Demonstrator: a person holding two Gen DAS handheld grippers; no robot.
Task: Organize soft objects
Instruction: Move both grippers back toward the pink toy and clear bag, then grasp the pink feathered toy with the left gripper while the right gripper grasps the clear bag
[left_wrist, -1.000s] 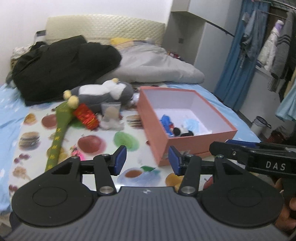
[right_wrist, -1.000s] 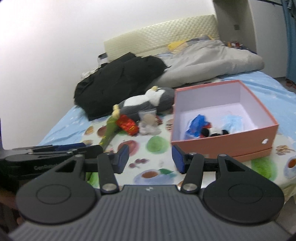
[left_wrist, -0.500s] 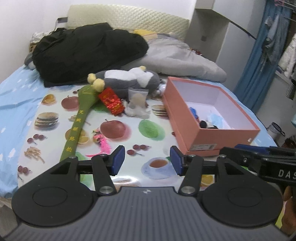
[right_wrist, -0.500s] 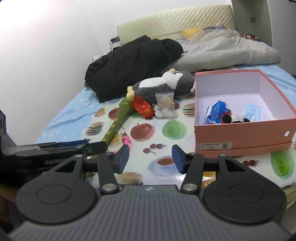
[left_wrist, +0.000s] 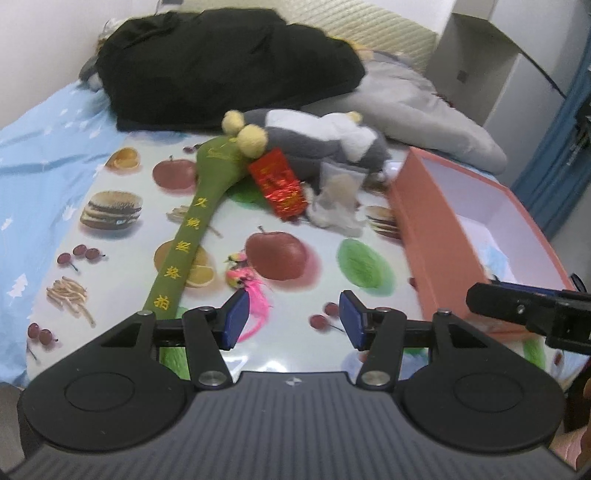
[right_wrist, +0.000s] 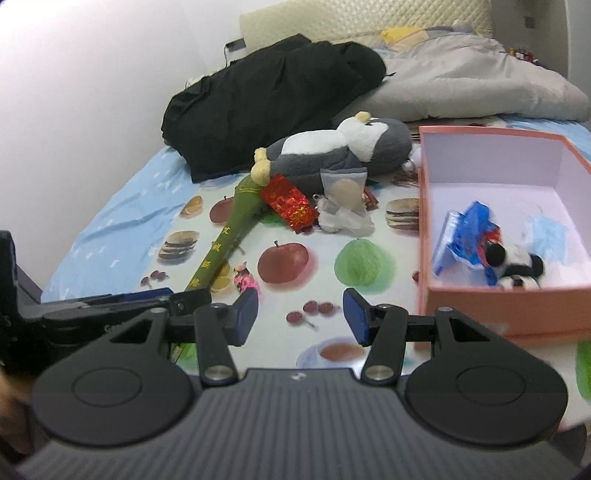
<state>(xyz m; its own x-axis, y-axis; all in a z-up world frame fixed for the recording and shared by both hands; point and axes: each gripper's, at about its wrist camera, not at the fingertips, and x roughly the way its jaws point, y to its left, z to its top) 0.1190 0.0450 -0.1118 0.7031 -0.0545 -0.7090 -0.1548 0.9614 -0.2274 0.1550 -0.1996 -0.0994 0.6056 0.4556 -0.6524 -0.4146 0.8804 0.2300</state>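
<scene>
Nearest the left wrist camera, the left tool (left_wrist: 291, 319) is standing about half open with nothing between its blue pads, hovering over the glossy fruit-printed mat (left_wrist: 122, 177) that covers the bed. Beside it, the right tool (right_wrist: 300, 314) is likewise gaping about halfway and gripping nothing; its black arm is poking in at 3 o'clock of the left view.

Judging from the layout, the step in hand is an approach to the loose soft things. Just ahead of the left tool's left pad, at about 11 o'clock, a small pink-and-yellow feathered toy (left_wrist: 243, 280) is lying flat, so the pads should be coming down on either side of it and pinching low. A long green fabric stick with yellow characters (left_wrist: 192, 236) is running from 9 o'clock up toward 12; it is best gripped mid-length, so that neither end droops far.

Further off, a red foil packet (left_wrist: 279, 181), a clear plastic pouch holding something pale and round (left_wrist: 340, 184) and a grey-and-white plush penguin (right_wrist: 332, 151) are crowding together, touching one another; the big plush looks as if it will squash easily.

Out at 2 o'clock, the open salmon-pink cardboard box (right_wrist: 476, 136) is already holding a blue wrapper (right_wrist: 465, 229), a small black-and-white plush (right_wrist: 517, 266) and a pale blue mask.
</scene>
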